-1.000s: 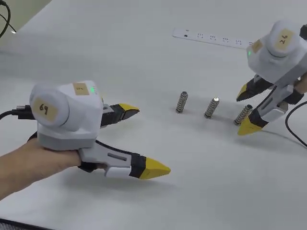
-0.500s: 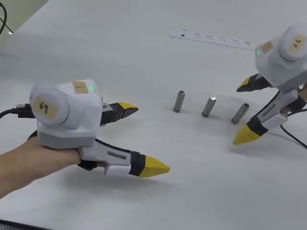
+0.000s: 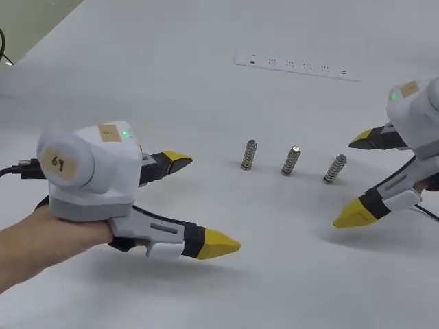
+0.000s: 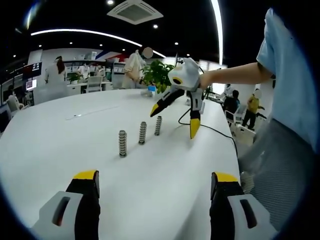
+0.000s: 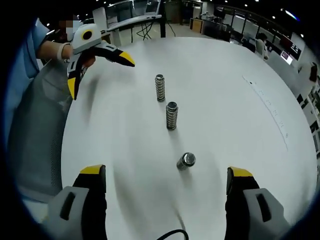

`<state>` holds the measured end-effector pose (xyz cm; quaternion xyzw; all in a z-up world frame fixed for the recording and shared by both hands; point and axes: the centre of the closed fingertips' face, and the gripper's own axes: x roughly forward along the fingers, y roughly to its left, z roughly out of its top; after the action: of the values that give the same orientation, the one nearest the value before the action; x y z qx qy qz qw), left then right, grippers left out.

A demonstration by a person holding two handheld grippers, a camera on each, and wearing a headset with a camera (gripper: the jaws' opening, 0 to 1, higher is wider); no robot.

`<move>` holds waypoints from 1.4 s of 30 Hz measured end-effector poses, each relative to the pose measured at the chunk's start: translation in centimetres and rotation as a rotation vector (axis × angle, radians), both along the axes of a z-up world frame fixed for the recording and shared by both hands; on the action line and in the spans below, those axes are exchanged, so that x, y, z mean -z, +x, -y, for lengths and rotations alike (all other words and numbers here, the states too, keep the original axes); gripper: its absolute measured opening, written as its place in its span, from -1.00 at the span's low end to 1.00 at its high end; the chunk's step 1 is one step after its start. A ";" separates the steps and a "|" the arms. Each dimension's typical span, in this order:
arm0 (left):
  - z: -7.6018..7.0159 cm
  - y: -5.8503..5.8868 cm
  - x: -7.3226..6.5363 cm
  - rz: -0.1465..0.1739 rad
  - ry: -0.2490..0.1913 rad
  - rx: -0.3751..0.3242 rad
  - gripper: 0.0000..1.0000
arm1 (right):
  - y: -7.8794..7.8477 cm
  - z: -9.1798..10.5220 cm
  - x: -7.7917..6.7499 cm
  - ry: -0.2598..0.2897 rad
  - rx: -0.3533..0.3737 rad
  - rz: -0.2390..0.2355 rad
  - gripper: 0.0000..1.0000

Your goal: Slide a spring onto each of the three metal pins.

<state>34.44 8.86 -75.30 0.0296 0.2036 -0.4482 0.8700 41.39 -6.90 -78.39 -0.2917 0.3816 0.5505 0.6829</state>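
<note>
Hovering empty-jawed on either side of the row of pins (image 3: 291, 160).
Nearest, the left gripper (image 3: 202, 202) hangs well left of the row, jaws spread wide and holding nothing, tips aimed toward it. The right gripper (image 3: 355, 178) sits just right of the row, jaws also apart and empty, and is clearly the closer hand. Each pin stands upright on the table (image 3: 206, 89), long axis near vertical, with a spring (image 3: 250, 155) already round it, so nothing looks left to thread. Beyond the row lies a power strip (image 3: 298, 66).

Shiny metal springs (image 3: 291, 160) stand on a matt (smooth, white) table (image 3: 206, 82).
</note>
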 end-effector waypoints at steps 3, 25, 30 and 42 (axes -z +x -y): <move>-0.1 -0.1 -0.2 0.003 0.005 -0.002 0.82 | -0.8 0.5 -0.4 0.027 0.026 0.006 0.98; -1.4 -1.2 -1.3 0.001 0.003 -0.074 0.91 | -5.5 4.2 -2.6 0.160 0.223 0.032 0.99; -1.4 -1.6 -1.8 0.009 0.004 -0.084 0.93 | -6.5 5.1 -3.3 0.193 0.273 0.046 0.99; -1.3 -2.2 -3.4 0.018 -0.002 -0.124 0.94 | -8.9 7.1 -4.7 0.305 0.407 0.077 0.98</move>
<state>32.21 10.17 -71.91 0.0202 0.1967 -0.3933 0.8979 32.50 -13.95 -73.66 -0.1233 0.3187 0.4413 0.8297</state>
